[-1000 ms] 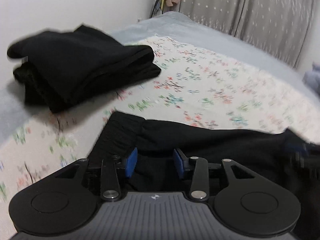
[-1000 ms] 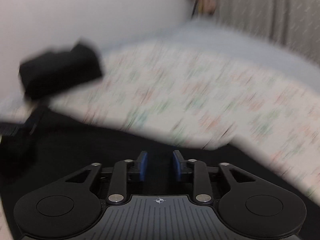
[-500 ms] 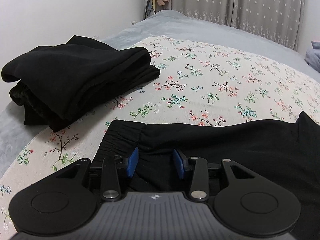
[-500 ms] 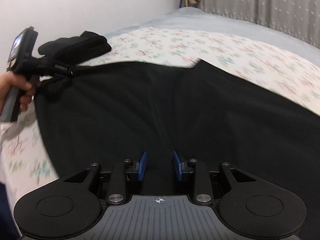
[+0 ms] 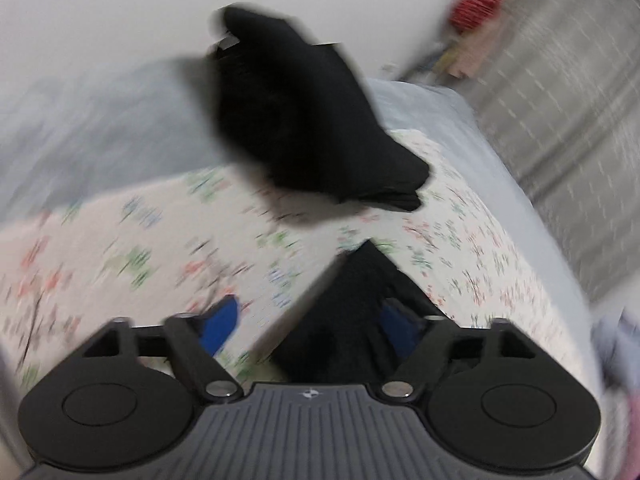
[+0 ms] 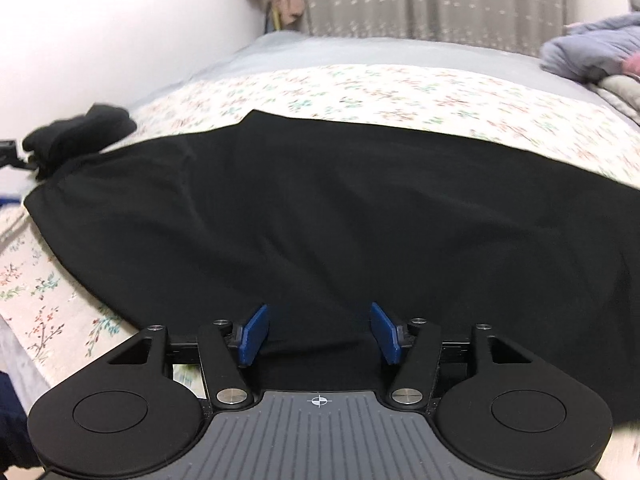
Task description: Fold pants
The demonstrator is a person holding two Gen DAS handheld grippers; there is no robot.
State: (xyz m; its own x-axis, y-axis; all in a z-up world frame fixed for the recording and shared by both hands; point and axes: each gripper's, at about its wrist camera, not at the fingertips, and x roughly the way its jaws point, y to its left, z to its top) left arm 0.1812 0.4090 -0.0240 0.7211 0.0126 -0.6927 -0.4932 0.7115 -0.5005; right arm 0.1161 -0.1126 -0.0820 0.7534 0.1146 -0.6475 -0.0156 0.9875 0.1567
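The black pants [image 6: 320, 208] lie spread flat across the floral sheet in the right wrist view. My right gripper [image 6: 318, 334] is open, its blue pads wide apart just above the near edge of the pants. In the blurred left wrist view a corner of the pants [image 5: 352, 312] lies between the spread blue pads of my left gripper [image 5: 310, 330], which is open. The cloth is not pinched.
A folded pile of black clothes [image 5: 312, 120] lies on the floral sheet [image 5: 120, 248] ahead of the left gripper; it also shows at the far left of the right wrist view [image 6: 80, 132]. A heap of grey bedding [image 6: 592, 52] sits far right. Wall and curtain stand behind.
Both grippers have opened and let go of the pants. The pants now lie flat. The left gripper swung left fast, blurring its view.
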